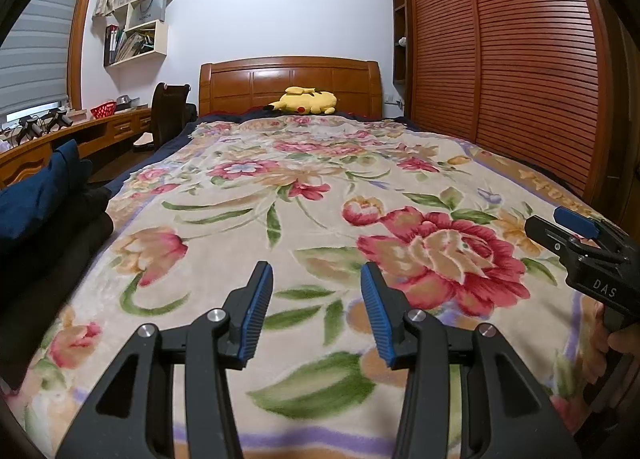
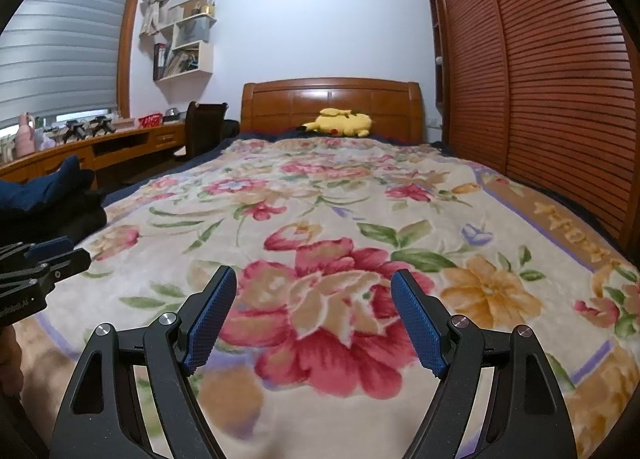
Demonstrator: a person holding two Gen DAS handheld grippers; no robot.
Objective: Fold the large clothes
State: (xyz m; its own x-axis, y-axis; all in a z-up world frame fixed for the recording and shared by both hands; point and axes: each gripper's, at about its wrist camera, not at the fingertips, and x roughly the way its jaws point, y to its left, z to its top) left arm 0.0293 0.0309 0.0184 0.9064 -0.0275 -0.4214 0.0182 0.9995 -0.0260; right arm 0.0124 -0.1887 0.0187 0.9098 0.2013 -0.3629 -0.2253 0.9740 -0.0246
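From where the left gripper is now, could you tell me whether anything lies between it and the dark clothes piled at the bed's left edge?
Nothing visible does: only bare floral blanket separates the open left gripper from the dark clothes.

Readable stuff is pretty thin here: "DAS" in white letters on the black body of the right gripper (image 1: 576, 225), and "HONOR" on the white paper bag (image 1: 149, 11) up on the wall shelf (image 1: 136, 55).
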